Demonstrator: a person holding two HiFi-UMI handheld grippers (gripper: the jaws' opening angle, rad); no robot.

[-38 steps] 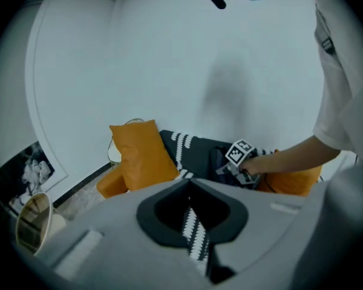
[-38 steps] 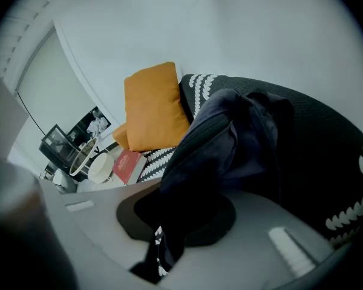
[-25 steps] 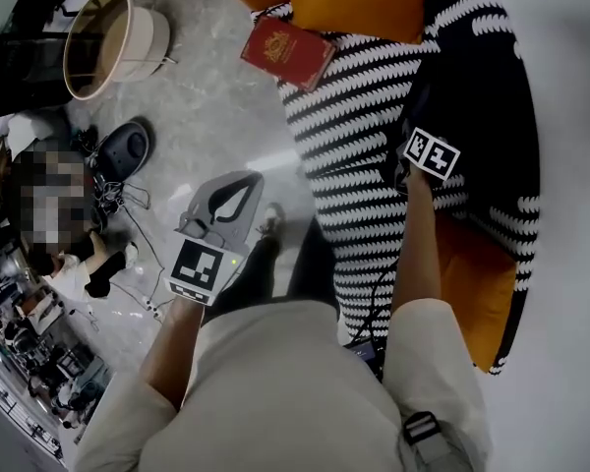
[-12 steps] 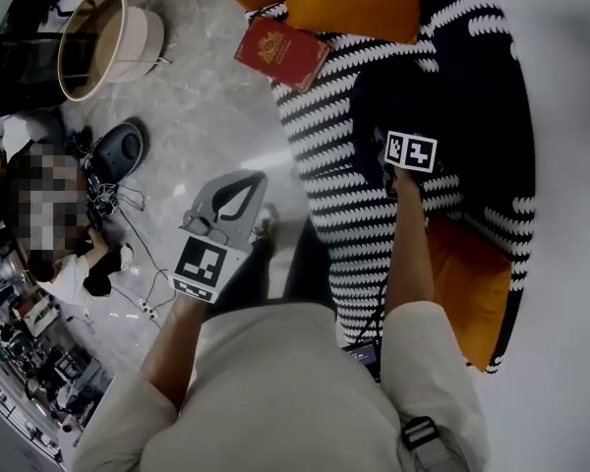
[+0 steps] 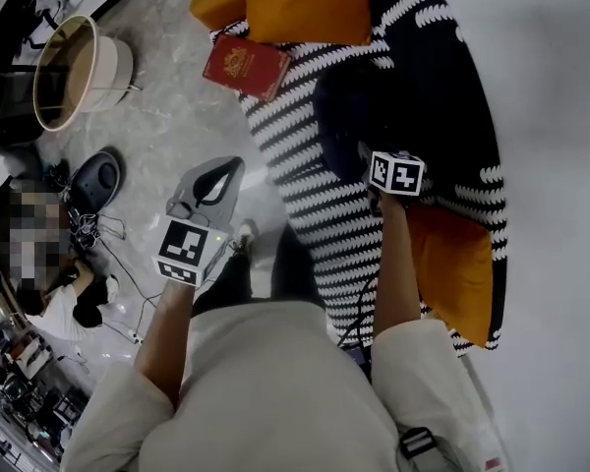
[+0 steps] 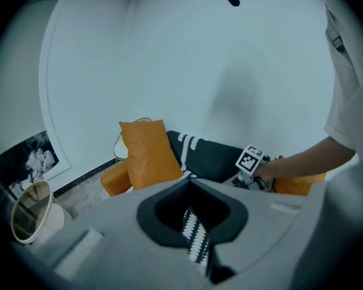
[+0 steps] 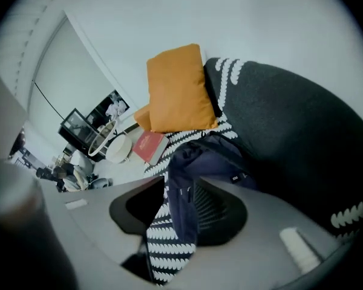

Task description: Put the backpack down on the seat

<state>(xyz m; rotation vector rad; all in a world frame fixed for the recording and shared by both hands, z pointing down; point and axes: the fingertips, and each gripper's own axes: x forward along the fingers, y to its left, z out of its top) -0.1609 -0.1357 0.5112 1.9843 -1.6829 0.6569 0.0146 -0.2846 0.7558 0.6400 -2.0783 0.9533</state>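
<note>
We see the dark blue backpack [image 7: 196, 156] resting on the black-and-white striped seat [image 5: 305, 200], up against its dark backrest. In the head view it lies at eleven o'clock from the right tongs [image 7: 180, 183], just beyond their tips. The jaws of these tongs have just been opening and now stand wide. In the right gripper view part of the backpack shows in the gap between them, but neither pad clamps it.

We hold the left tongs [image 6: 190, 180] over the grey floor [image 5: 187, 116], at nine o'clock from the seat's front edge and well apart from the backpack. Their jaws meet at the tips, with nothing between them.

In the head view a red book [image 5: 244, 67] lies at the seat's edge, at ten o'clock from the backpack. An orange cushion [image 5: 300, 3] sits at twelve o'clock of that view, just beyond the book. A second orange cushion [image 5: 452, 264] lies on the seat at five o'clock from the right tongs. A round side table [image 5: 74, 72] stands on the floor at ten o'clock, well apart from the seat.
</note>
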